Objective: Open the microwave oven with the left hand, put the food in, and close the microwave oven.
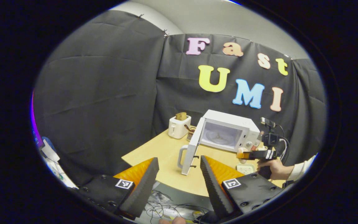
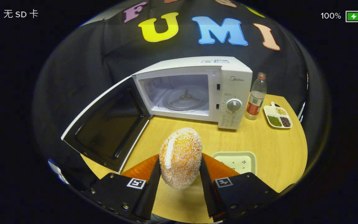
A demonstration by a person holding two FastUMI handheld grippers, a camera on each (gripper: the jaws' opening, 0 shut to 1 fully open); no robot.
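A white microwave [image 2: 228, 81] stands on the wooden table with its door [image 2: 104, 124] swung wide open to the left; the glass turntable [image 2: 183, 99] inside is bare. My right gripper [image 2: 180, 161] is shut on an orange crumb-coated bread roll [image 2: 180, 157], held above the table in front of the cavity. In the left gripper view the microwave [image 1: 228, 132] and its open door [image 1: 191, 149] lie ahead. My left gripper [image 1: 179, 165] is open with nothing between its fingers, back off the table's near edge. A hand holds the right gripper [image 1: 253, 154] with the roll [image 1: 242, 153] at the right.
A pale empty tray [image 2: 235, 161] lies on the table [image 2: 275, 149] under the roll's right side. A plastic bottle [image 2: 255, 98] and a divided dish of beans [image 2: 277, 116] stand right of the microwave. A white toaster [image 1: 179, 126] sits at the table's far left.
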